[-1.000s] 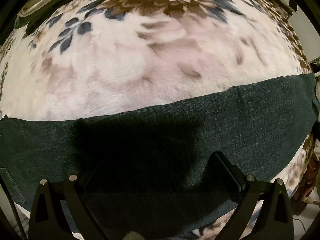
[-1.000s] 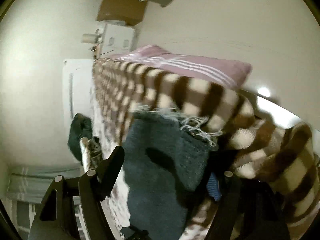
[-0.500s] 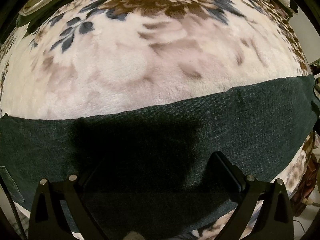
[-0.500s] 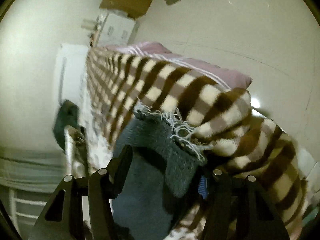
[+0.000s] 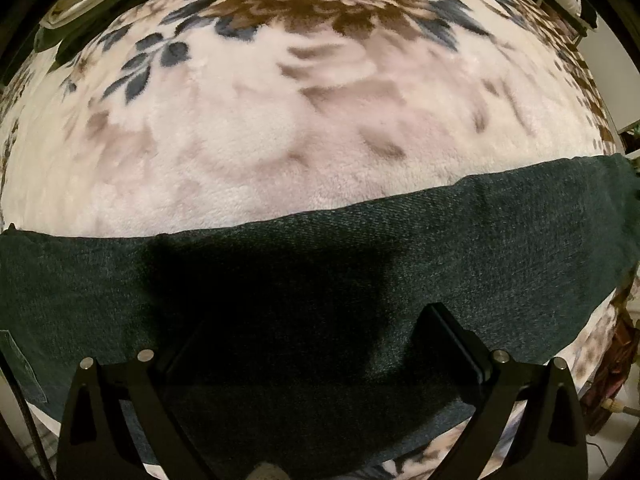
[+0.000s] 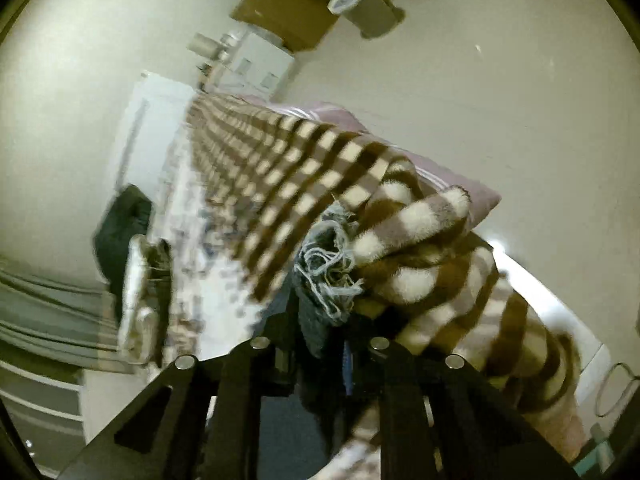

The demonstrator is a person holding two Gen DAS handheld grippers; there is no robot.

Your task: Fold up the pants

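Dark denim pants (image 5: pixel 460 248) lie flat as a wide band across a floral fleece blanket (image 5: pixel 280 128) in the left wrist view. My left gripper (image 5: pixel 312 332) is open just above the pants, its shadow on the cloth, holding nothing. In the right wrist view my right gripper (image 6: pixel 320 352) is shut on the frayed hem end of the pants (image 6: pixel 328 276), with the dark cloth pinched between its fingers (image 6: pixel 276 364). A brown-and-cream checked blanket (image 6: pixel 400 216) bunches right against that hem.
The right wrist view is tilted: a pink striped pillow (image 6: pixel 472 188), a white cabinet (image 6: pixel 260 64) and a cardboard box (image 6: pixel 288 20) stand along the wall. A dark garment (image 6: pixel 120 232) lies at the bed's far side. The bed edge shows at right (image 5: pixel 616 344).
My right gripper has closed on the frayed hem of the pants and its view has rotated and shifted. My left gripper and the pants below it have stayed still.
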